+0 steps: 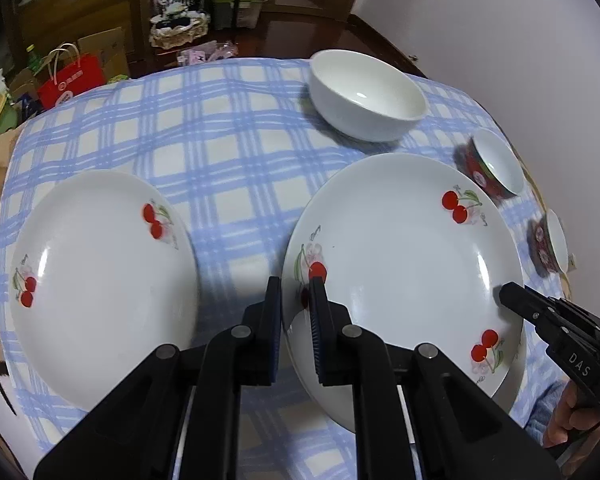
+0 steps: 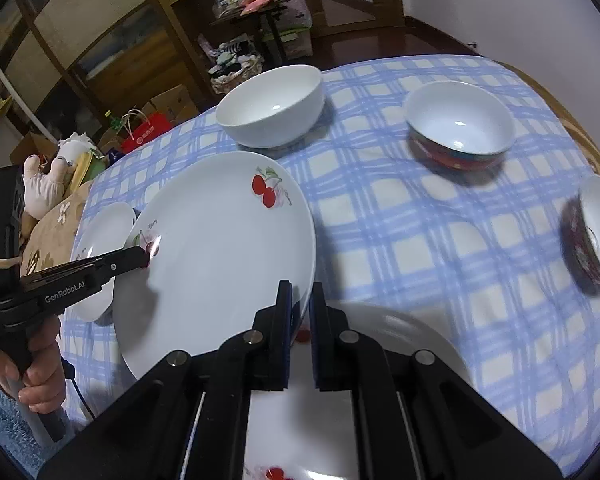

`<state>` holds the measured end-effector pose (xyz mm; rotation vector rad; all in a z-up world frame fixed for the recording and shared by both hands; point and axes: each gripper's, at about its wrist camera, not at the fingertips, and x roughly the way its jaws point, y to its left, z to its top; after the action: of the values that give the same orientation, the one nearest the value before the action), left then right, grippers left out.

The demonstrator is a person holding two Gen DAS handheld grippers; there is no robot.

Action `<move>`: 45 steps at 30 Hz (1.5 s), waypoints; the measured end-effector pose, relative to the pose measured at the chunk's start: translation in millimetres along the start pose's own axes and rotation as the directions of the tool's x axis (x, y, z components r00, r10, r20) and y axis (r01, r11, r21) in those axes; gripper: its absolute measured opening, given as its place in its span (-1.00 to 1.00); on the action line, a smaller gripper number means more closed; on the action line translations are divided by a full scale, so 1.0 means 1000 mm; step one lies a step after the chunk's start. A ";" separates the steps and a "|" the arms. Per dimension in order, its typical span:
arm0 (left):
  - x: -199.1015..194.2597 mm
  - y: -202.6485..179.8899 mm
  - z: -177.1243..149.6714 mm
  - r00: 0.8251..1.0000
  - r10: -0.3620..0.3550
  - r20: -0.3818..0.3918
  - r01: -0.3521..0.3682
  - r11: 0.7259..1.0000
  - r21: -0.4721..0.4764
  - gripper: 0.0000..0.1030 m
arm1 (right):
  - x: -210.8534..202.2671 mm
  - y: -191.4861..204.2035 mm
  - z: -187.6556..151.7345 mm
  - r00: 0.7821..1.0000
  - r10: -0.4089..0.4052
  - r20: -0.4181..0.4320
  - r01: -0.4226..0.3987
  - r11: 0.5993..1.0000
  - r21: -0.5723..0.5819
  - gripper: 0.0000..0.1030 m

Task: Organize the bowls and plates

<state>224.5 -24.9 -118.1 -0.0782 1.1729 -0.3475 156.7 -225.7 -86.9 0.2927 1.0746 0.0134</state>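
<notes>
A white cherry-print plate point(image 1: 400, 256) is held tilted above the blue checked cloth by both grippers. My left gripper point(image 1: 296, 284) is shut on its left rim; it shows from the side in the right wrist view point(image 2: 140, 258). My right gripper point(image 2: 302, 288) is shut on the plate's point(image 2: 220, 260) right rim; it shows in the left wrist view point(image 1: 508, 294). A second cherry plate point(image 1: 100, 280) lies at the left. A third plate point(image 2: 380, 360) lies under my right gripper. A white bowl point(image 1: 366, 94) stands behind. Two red-patterned bowls point(image 1: 494, 164) point(image 1: 550, 246) stand at the right.
The checked cloth point(image 1: 228, 152) covers a round table. The far table edge is dark wood point(image 1: 300, 36). Beyond it are shelves, a red paper bag point(image 1: 70, 80) and boxes. A soft toy point(image 2: 46, 184) sits off the table's left side.
</notes>
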 end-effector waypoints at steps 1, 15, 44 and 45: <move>-0.001 -0.004 -0.002 1.000 -0.003 -0.005 0.003 1.000 0.006 -0.76 | -0.004 -0.002 -0.002 1.000 -0.005 0.000 0.005 1.000 0.002 -0.83; -0.005 -0.067 -0.045 0.999 -0.013 -0.050 0.020 0.989 0.145 -0.73 | -0.053 -0.035 -0.047 0.995 -0.096 0.007 0.096 0.992 0.076 -0.83; 0.015 -0.105 -0.085 0.992 0.022 -0.127 0.014 0.961 0.277 -0.72 | -0.046 -0.071 -0.083 0.980 -0.171 -0.099 0.187 0.966 0.177 -0.83; 0.016 -0.106 -0.086 0.990 0.018 -0.138 0.021 0.961 0.276 -0.72 | -0.046 -0.072 -0.083 0.979 -0.175 -0.101 0.191 0.965 0.178 -0.83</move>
<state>127.7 -119.4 -141.1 0.1927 1.2515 -0.5224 53.0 -282.5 -101.6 0.3634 1.1861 -0.2438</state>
